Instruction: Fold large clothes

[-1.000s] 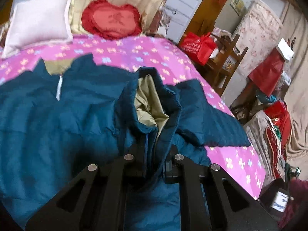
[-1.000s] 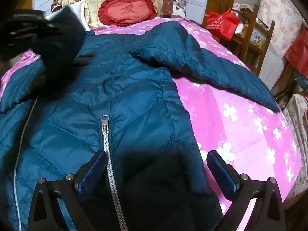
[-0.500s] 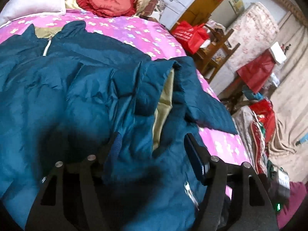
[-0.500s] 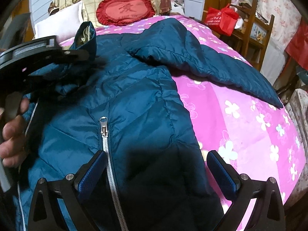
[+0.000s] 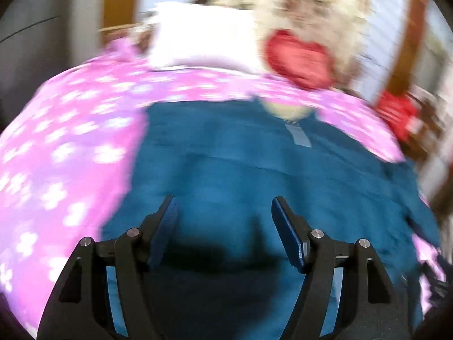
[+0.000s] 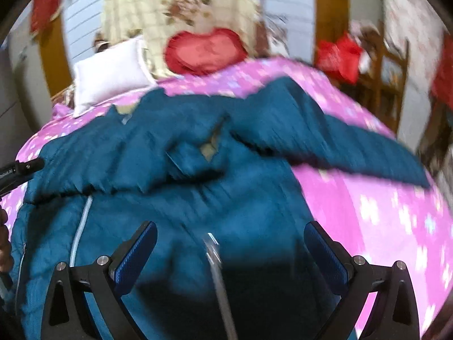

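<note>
One garment: a teal puffer jacket [image 6: 254,198] lies spread on the bed, front up, its zipper [image 6: 218,269] running toward the right wrist camera.
Sleeves: one sleeve [image 6: 339,144] reaches out flat across the bedspread; the other is folded over the chest, its cuff showing a tan lining.
Handling: judged soft, light and springy; the padded shell looks slick, so a thin pinch could slip and folds may puff back open.
Where to grip: likely a seam, cuff or hem, where the fabric bunches thick.
Left gripper [image 5: 223,226]: jaws apart, hovering over the jacket, nothing between them.
Right gripper [image 6: 229,249]: jaws wide apart above the zipper, empty.
Surface: pink flowered bedspread [image 6: 382,221], soft and yielding.
Room: white pillow [image 6: 110,73], red heart cushion [image 6: 203,48], wooden chair with a red bag [image 6: 339,53].
</note>
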A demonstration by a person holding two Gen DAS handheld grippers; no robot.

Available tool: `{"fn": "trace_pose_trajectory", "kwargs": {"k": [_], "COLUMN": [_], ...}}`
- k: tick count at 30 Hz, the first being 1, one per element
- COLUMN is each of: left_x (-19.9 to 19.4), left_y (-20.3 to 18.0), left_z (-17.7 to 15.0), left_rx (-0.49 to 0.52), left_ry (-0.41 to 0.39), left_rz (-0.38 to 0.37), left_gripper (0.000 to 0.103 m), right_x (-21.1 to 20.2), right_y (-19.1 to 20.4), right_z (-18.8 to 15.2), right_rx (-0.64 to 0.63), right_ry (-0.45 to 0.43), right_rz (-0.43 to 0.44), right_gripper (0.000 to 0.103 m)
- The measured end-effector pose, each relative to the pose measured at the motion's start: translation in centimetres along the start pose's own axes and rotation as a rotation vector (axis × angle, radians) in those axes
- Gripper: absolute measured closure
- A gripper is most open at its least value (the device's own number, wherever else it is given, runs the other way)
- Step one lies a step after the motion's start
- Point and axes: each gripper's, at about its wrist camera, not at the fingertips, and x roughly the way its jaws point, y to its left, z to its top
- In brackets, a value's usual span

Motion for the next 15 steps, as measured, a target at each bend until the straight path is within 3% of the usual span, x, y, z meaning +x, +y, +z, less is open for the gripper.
{"fn": "trace_pose_trajectory", "kwargs": {"k": [2,4,6,9,12,15], "left_x": [1.4,2.5,3.1,4.5,4.5,4.6], "left_y": [2.3,3.8,5.1,6.1,5.5,4.8], "left_z": [0.4,0.5,-0.1,-0.4,-0.5,-0.5], "left_rx": [-0.021,-0.037,-0.083,-0.16,-0.143,-0.129], "left_ry": [0.019,0.037,0.068,0.131,0.131,0.137], "left_rz": [0.129,0.211,0.198,0.156,0.18,0.173], "left_gripper": [0.034,0.034,0.034,0.034,0.031,0.027], "right_x": [0.4,1.6,3.4,6.1,9.3,12.0], "right_y": [2.7,5.2,7.9,10.1,9.4,6.2], "right_z": [2.3,4.2,5.4,5.4,5.2,5.0], "right_rx": [-0.052,-0.08,-0.11,-0.147,-0.122,-0.054], "right_ry": [-0.033,-0.028,-0.005,0.021,0.123,0.191], "right_rz": [0.036,0.116,0.21,0.276,0.253,0.156], "right_gripper": [0.0,0.0,0.0,0.0,0.0,0.001]}}
